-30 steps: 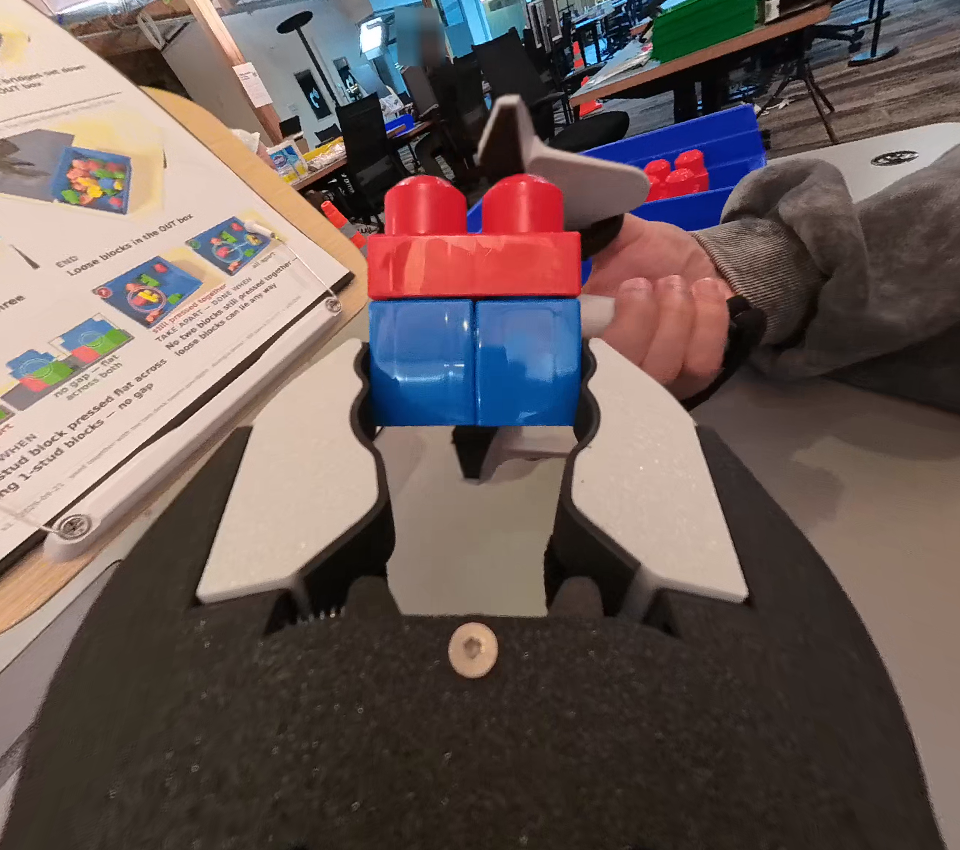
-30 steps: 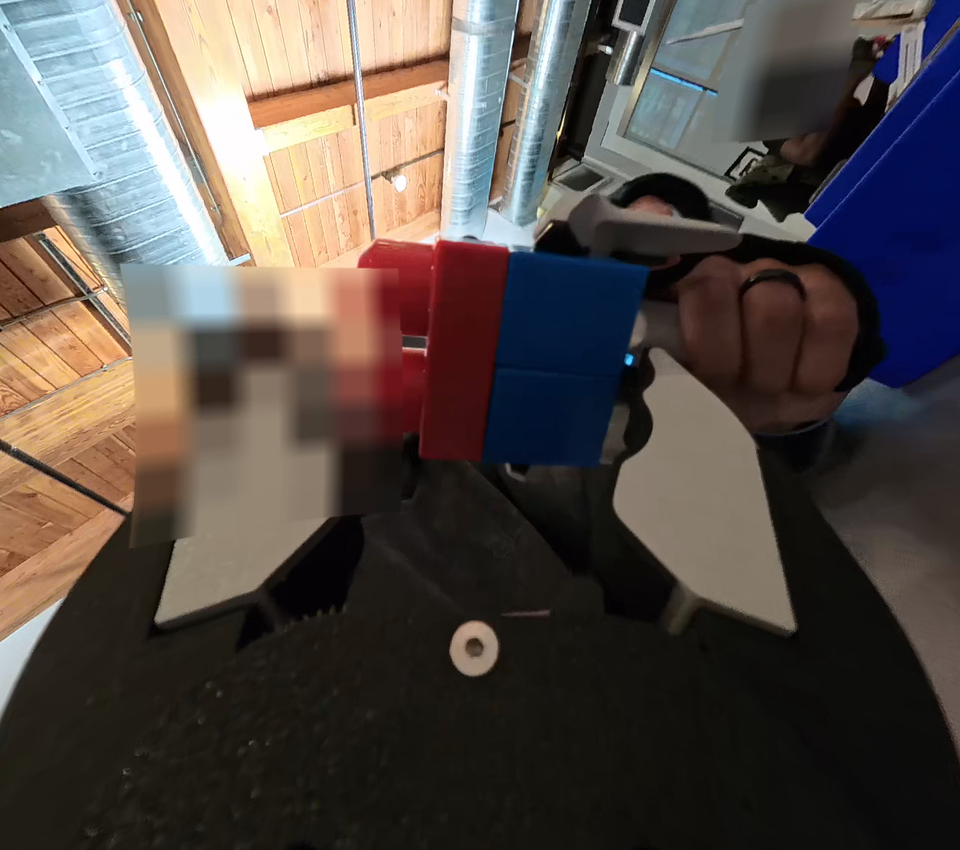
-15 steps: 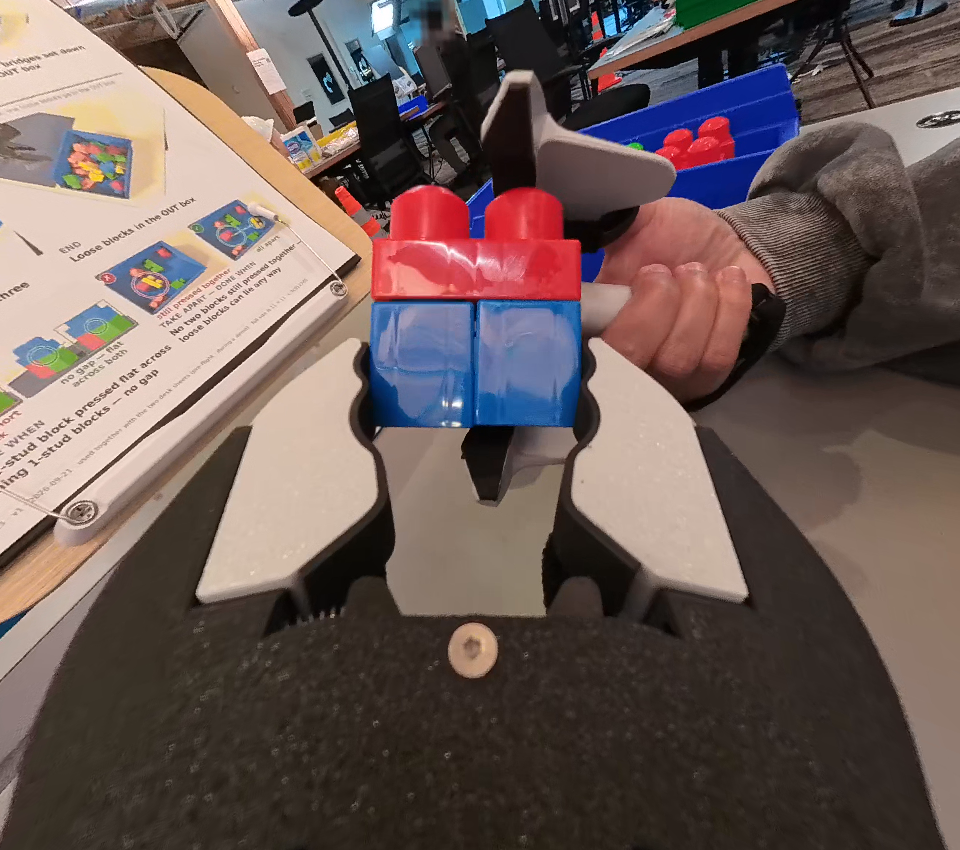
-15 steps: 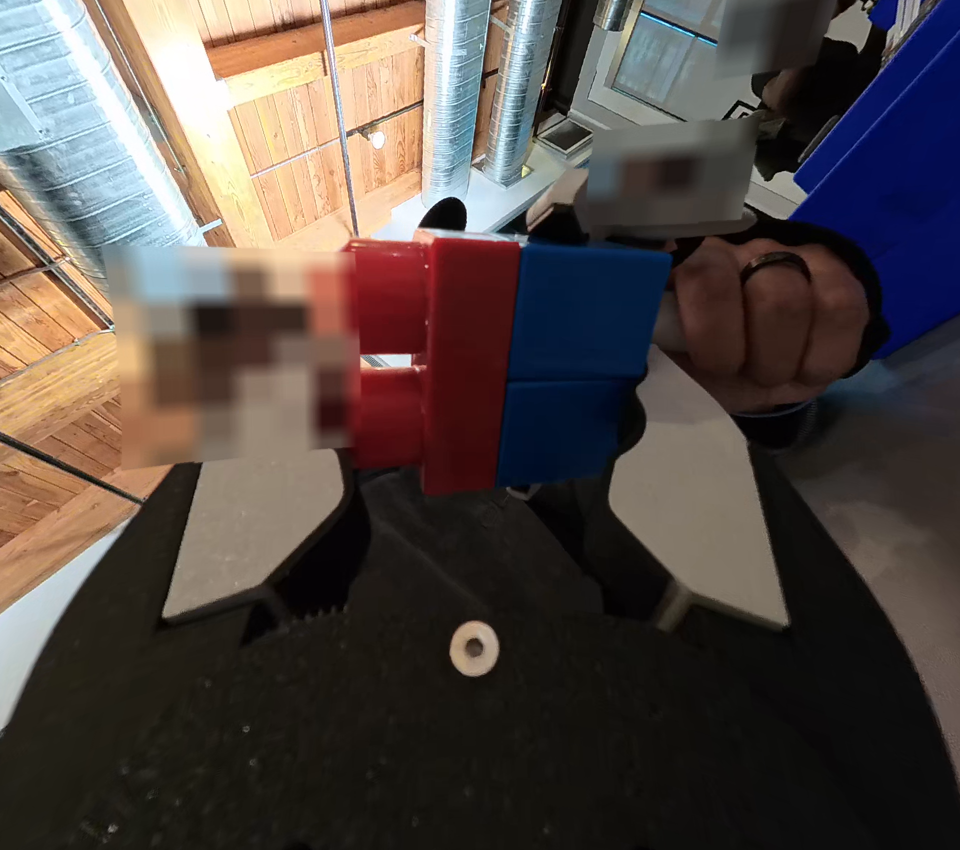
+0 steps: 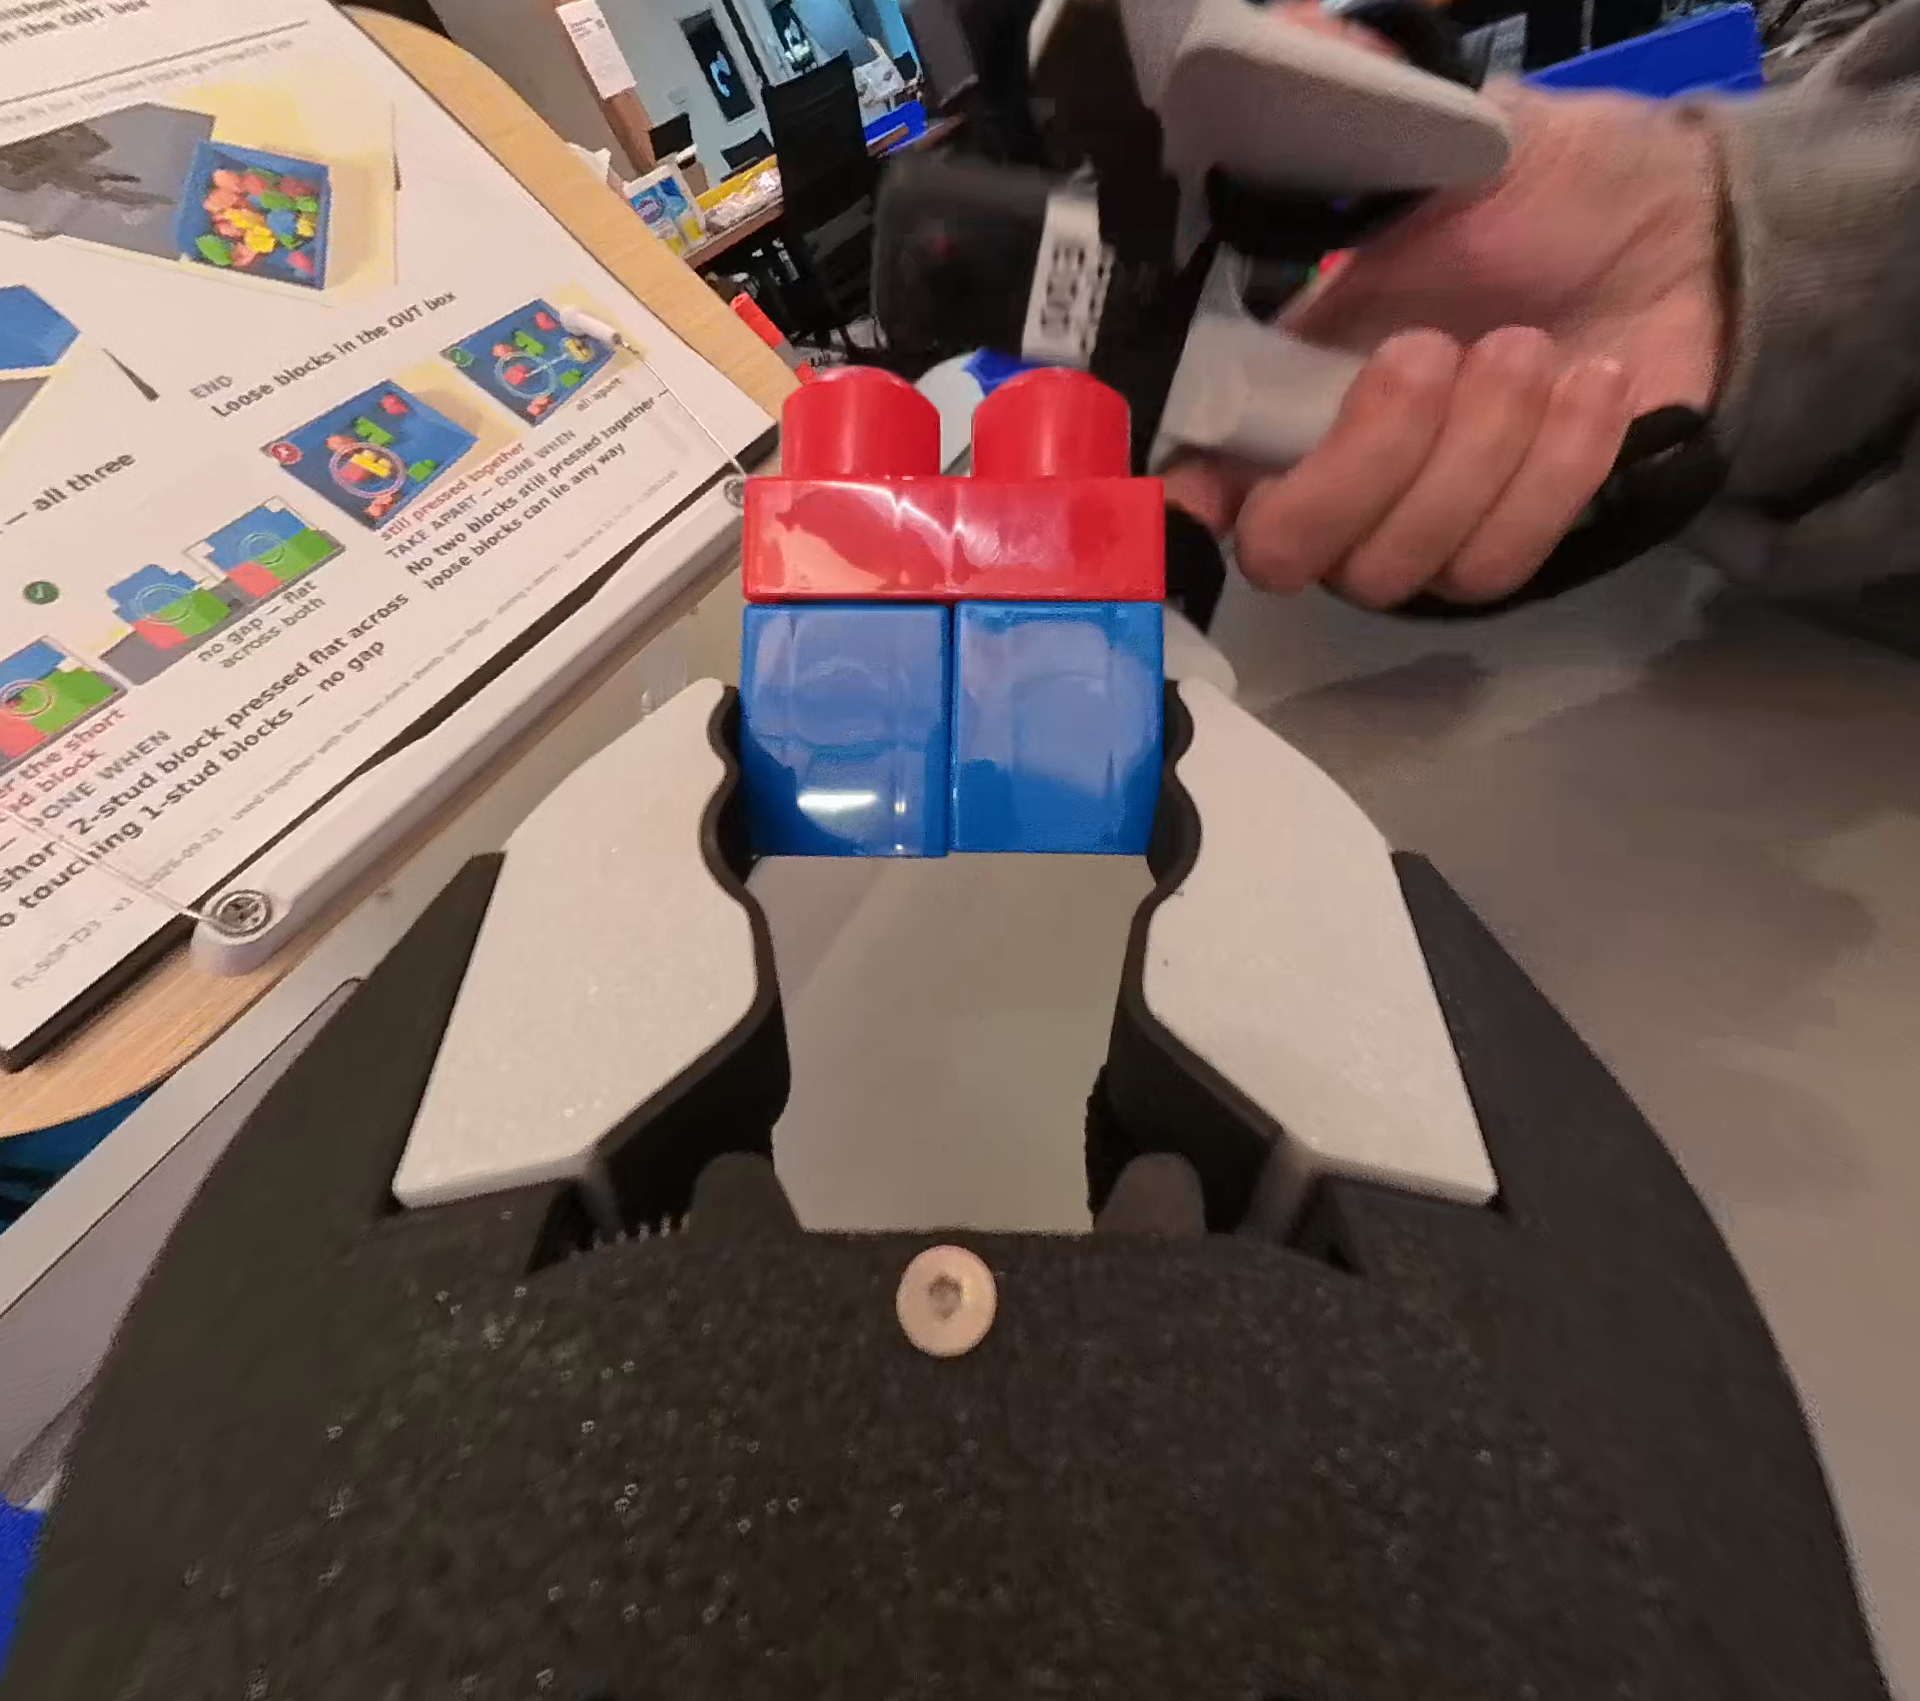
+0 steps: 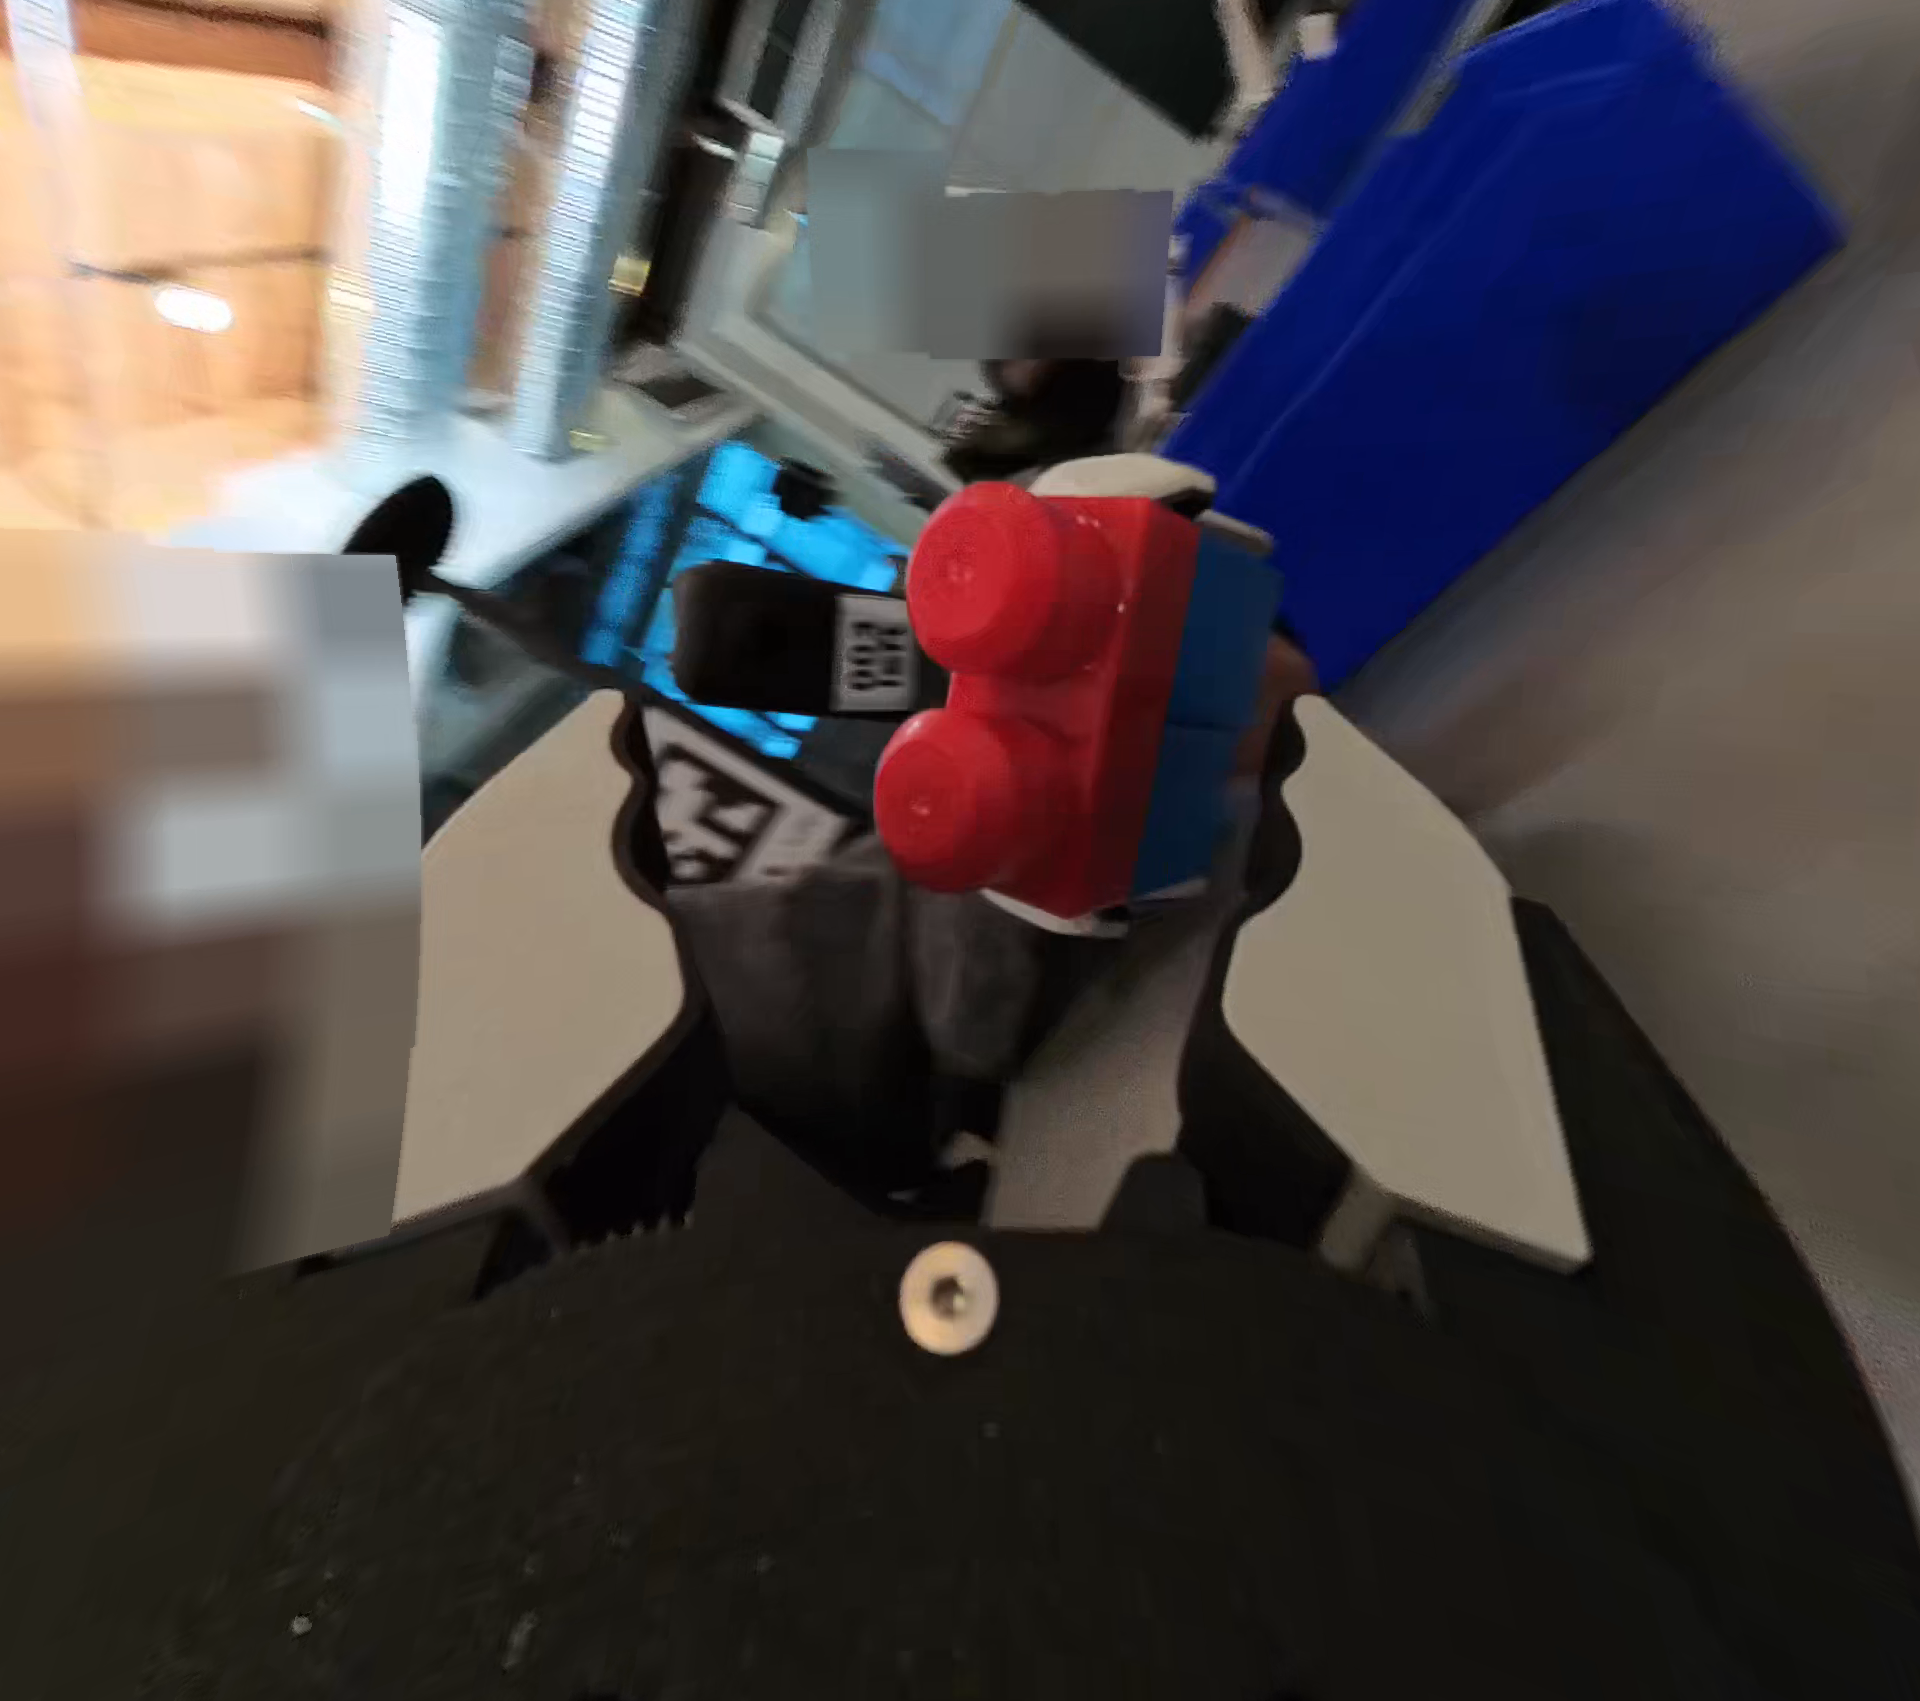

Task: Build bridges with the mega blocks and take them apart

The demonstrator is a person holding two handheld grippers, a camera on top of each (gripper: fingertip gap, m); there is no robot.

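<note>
The left gripper [image 5: 951, 778] jaws are clenched on two blue blocks [image 5: 951, 726] capped by a red block [image 5: 953, 534], above the counter [image 5: 1558, 872]. The right gripper [image 6: 956, 804] jaws stand wide, empty, beside the red block; an instruction sheet [image 5: 260, 363] leans left.

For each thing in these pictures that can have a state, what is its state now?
Left gripper: shut on the two blue blocks.
Right gripper: jaws open, holding nothing.
Red block: pressed on top of both blue blocks, studs up.
Blue blocks: side by side, touching, clamped between the left jaws.
Blue bin: blurred, contents not visible.
</note>
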